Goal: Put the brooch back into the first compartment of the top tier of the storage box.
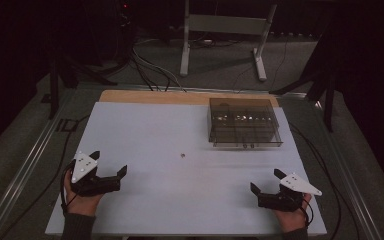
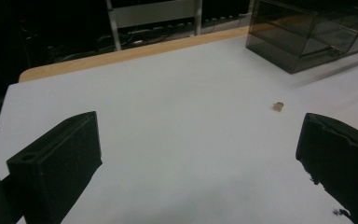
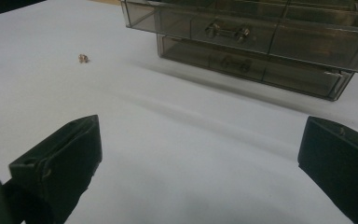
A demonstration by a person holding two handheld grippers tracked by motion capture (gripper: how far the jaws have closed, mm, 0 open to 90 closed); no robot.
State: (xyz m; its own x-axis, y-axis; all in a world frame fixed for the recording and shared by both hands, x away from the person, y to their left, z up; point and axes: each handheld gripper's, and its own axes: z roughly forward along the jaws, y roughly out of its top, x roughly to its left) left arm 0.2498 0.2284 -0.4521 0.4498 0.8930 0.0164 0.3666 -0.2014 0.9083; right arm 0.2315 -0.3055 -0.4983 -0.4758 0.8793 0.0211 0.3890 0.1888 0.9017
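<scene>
Both grippers, left (image 1: 111,166) and right (image 1: 266,181), stand open and empty; the small nut (image 1: 182,155) lies ahead between them, nearer the left, well short of the drawer box (image 1: 244,122).

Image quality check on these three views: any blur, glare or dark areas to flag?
High view: dim, surroundings nearly black, small brass-coloured piece barely resolved. Left gripper view: smoky transparent plastic drawer box soft, streaky smear on the white table sheet beside it. Right gripper view: sharper, faint reflections on the box fronts, near black fingers blurred.
</scene>
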